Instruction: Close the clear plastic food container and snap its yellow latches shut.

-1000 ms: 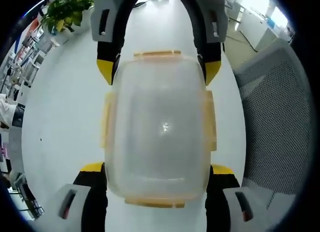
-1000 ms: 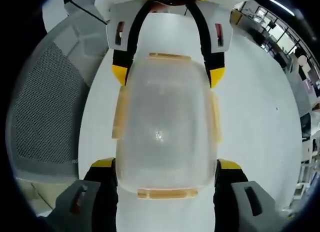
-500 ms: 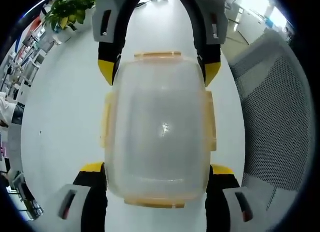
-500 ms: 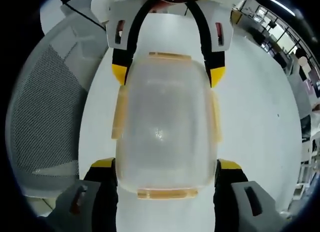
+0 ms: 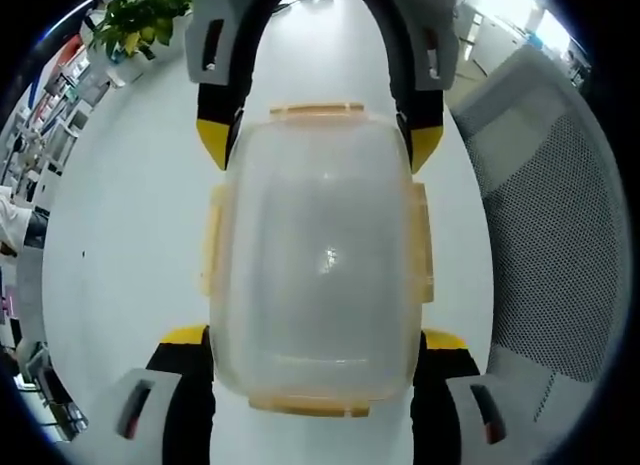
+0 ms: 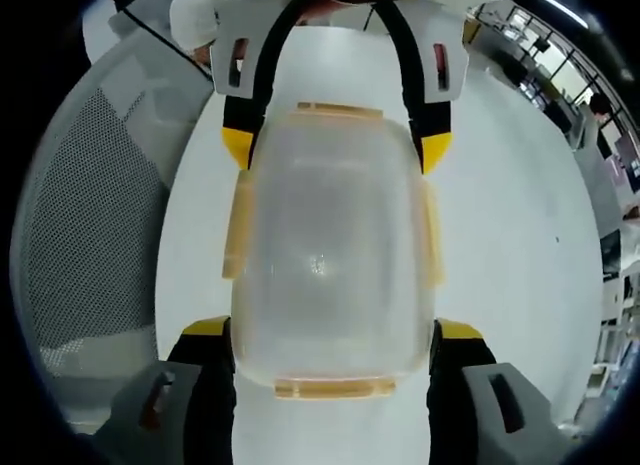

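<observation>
We hold the container (image 5: 318, 260) at both ends: in the left gripper view our left hand-held gripper (image 5: 312, 337) has its jaws set wide around the near end, and the right hand-held gripper (image 5: 320, 145) clasps the far end the same way. The right gripper view mirrors this, with the right hand-held gripper (image 6: 330, 335) near and the left hand-held gripper (image 6: 335, 150) beyond. Over the last second nothing about the grip or the container has changed (only the chair (image 5: 555, 215) behind it has drifted, so our hands moved a little). The lid (image 6: 328, 250) sits flat, and the latches (image 5: 421, 243) seem folded down. We judge the job nearly done, or being checked. Beyond lies the white tabletop (image 5: 130, 215).
</observation>
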A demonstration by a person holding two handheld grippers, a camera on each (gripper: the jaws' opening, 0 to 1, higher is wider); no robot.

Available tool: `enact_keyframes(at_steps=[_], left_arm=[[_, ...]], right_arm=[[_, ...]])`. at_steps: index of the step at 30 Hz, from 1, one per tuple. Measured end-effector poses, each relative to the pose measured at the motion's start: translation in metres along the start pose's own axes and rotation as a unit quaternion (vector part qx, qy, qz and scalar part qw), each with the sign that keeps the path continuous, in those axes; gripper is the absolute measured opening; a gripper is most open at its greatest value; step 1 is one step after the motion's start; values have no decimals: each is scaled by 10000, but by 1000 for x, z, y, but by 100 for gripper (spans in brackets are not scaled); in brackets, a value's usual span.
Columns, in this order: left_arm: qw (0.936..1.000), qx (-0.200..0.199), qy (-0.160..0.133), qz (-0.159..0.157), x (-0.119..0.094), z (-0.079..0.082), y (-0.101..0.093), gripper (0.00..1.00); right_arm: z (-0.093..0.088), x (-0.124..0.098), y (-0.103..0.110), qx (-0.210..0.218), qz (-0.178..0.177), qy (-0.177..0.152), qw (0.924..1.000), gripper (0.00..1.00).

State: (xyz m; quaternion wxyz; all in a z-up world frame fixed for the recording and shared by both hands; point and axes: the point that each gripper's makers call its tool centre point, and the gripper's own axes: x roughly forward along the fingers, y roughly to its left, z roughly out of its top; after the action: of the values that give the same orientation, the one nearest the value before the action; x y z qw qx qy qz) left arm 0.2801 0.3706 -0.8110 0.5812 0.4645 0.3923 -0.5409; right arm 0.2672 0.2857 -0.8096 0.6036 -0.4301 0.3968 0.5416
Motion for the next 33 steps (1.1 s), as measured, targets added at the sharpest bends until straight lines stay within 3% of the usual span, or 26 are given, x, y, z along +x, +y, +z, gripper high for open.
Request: enact_keyframes(at_steps=[18, 33], left_arm=[[10000, -62, -48, 13, -7, -25, -2, 78], [10000, -80, -12, 12, -8, -30, -2, 79]], right_arm=[[25, 9, 2, -29, 10, 107, 9999, 76], [29, 12, 2, -43, 6, 232, 9997, 77]])
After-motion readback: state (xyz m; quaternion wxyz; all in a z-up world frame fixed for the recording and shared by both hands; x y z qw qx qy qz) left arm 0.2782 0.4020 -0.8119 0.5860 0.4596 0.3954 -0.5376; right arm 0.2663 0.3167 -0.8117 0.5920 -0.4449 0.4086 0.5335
